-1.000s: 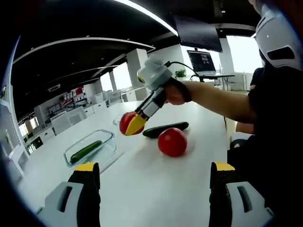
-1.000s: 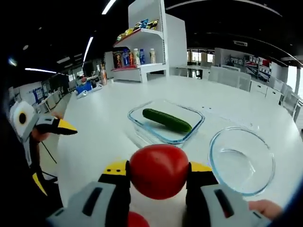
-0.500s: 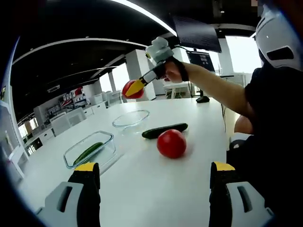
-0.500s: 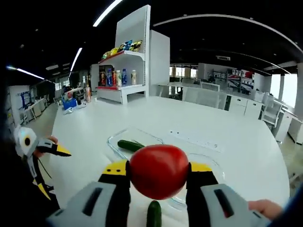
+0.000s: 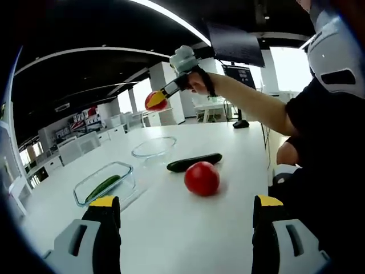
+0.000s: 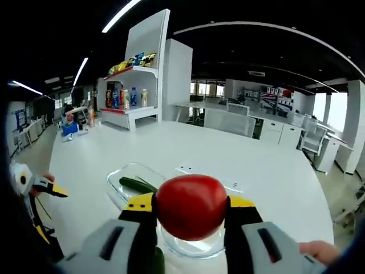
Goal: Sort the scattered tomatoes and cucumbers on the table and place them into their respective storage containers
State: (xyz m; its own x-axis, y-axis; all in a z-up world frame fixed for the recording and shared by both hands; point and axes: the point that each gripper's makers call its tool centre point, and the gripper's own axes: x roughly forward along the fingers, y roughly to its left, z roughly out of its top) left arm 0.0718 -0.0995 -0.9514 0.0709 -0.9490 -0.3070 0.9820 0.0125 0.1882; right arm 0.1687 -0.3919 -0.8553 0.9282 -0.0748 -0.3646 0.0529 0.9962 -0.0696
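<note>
In the left gripper view, my left gripper (image 5: 185, 214) stands open above the white table, nothing between its jaws. A loose tomato (image 5: 201, 178) and a loose cucumber (image 5: 191, 162) lie ahead of it. Further off are a round glass bowl (image 5: 154, 148) and a rectangular glass container (image 5: 121, 169) holding a cucumber (image 5: 102, 187). My right gripper (image 5: 157, 101) hangs high above the bowl, shut on a second tomato. In the right gripper view, that tomato (image 6: 191, 206) sits between the jaws of the right gripper (image 6: 191, 210), over the bowl (image 6: 188, 252). The container (image 6: 117, 178) with its cucumber (image 6: 137, 184) lies just beyond.
The person's arm and dark torso (image 5: 325, 142) take up the right side of the left gripper view. A shelf with bottles and snacks (image 6: 134, 85) stands at the table's far end. The left gripper (image 6: 40, 188) shows at the left edge of the right gripper view.
The right gripper has risen from near the table with the tomato and moved out over the round bowl. The left gripper has barely moved.
</note>
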